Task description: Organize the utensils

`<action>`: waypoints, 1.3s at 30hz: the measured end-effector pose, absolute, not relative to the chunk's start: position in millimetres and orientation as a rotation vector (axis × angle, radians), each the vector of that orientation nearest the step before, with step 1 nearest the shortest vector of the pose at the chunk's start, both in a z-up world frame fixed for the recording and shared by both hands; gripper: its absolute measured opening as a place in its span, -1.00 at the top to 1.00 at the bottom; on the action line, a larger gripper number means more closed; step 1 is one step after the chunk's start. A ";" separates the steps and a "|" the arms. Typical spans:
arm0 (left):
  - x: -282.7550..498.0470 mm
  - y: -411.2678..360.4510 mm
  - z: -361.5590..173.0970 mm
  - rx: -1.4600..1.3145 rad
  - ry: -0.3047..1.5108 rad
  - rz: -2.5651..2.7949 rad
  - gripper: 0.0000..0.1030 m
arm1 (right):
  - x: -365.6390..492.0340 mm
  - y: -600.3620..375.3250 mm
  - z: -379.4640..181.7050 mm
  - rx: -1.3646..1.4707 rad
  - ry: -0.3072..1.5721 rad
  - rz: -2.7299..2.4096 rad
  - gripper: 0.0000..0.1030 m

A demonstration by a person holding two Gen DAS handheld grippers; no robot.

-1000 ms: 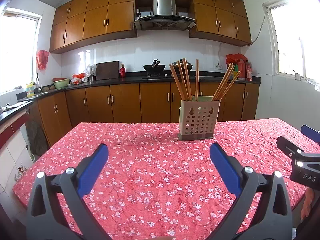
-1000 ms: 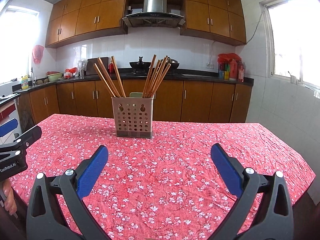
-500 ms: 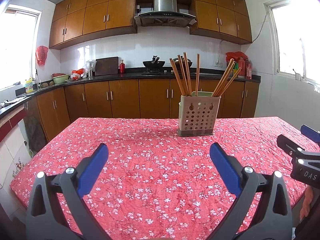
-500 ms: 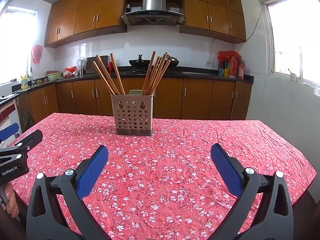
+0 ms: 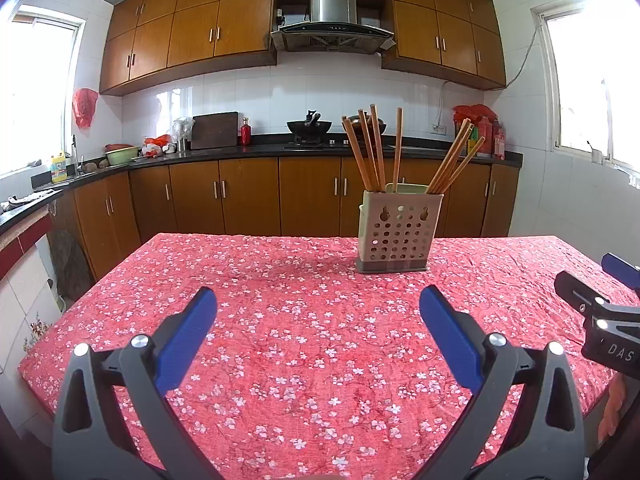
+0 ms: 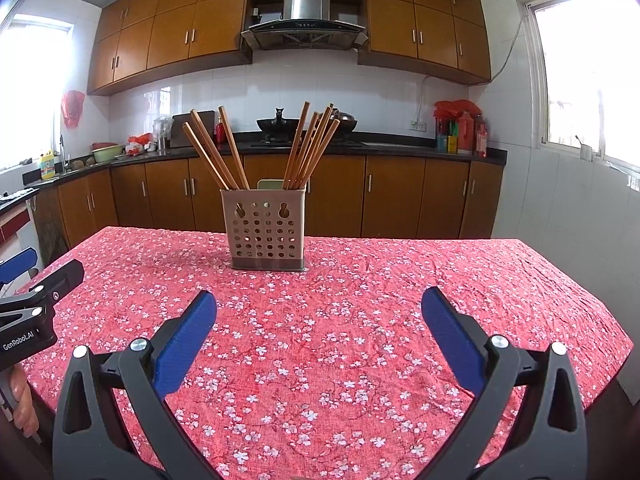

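Note:
A beige perforated utensil holder stands upright toward the far side of the table, with several wooden chopsticks leaning out of it. My left gripper hovers open over the near part of the table, well short of the holder, nothing between its blue pads. My right gripper is likewise open and empty, the holder ahead of it and slightly left. Each gripper shows at the edge of the other's view: the right one, the left one.
The table wears a red floral cloth with edges near on all sides. Behind are wooden kitchen cabinets, a black counter with a wok and bottles. A hand holds the left gripper.
Both views have tilted up slightly, so the holder sits a little lower in frame and farther off. Both grippers stay open and empty.

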State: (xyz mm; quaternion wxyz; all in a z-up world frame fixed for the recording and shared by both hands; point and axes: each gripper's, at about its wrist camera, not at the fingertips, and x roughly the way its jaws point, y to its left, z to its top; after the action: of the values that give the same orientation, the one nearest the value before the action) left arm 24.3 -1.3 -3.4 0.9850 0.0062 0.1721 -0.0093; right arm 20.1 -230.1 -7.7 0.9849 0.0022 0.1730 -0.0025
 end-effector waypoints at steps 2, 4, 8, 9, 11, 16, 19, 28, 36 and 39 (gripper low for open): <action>24.5 -1.2 -3.5 0.012 0.346 -0.019 -0.92 | 20.3 -230.3 -7.6 0.005 0.349 -0.004 -0.97; 24.4 -1.4 -3.5 0.011 0.346 -0.019 -0.92 | 20.1 -230.3 -7.7 0.005 0.348 -0.004 -0.97; 24.3 -1.6 -3.2 0.012 0.345 -0.019 -0.92 | 20.2 -230.2 -7.6 0.004 0.348 -0.004 -0.97; 24.3 -1.7 -3.2 0.012 0.345 -0.019 -0.92 | 20.2 -230.2 -7.7 0.005 0.348 -0.005 -0.97; 24.6 -2.2 -2.8 0.013 0.346 -0.020 -0.92 | 20.3 -230.3 -7.4 0.005 0.349 -0.004 -0.97; 24.7 -2.3 -2.9 0.011 0.346 -0.020 -0.92 | 20.8 -230.0 -8.5 0.007 0.350 -0.004 -0.97; 24.6 -2.1 -2.9 0.012 0.346 -0.020 -0.92 | 20.9 -229.8 -8.5 0.007 0.350 -0.004 -0.97; 24.6 -3.0 -2.9 0.011 0.346 -0.020 -0.92 | 21.0 -229.1 -9.0 0.008 0.352 -0.004 -0.97; 24.9 -3.8 -2.2 0.011 0.346 -0.022 -0.92 | 21.5 -227.8 -11.5 0.012 0.358 -0.003 -0.97; 24.6 -3.6 -2.3 0.010 0.346 -0.022 -0.92 | 21.1 -227.0 -11.5 0.012 0.358 -0.003 -0.97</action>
State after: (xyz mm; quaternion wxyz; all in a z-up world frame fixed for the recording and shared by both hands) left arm 24.6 -3.6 -2.3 0.9850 0.0051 0.1723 -0.0111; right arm 21.1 -227.0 -11.5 0.9840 0.0059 0.1779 -0.0017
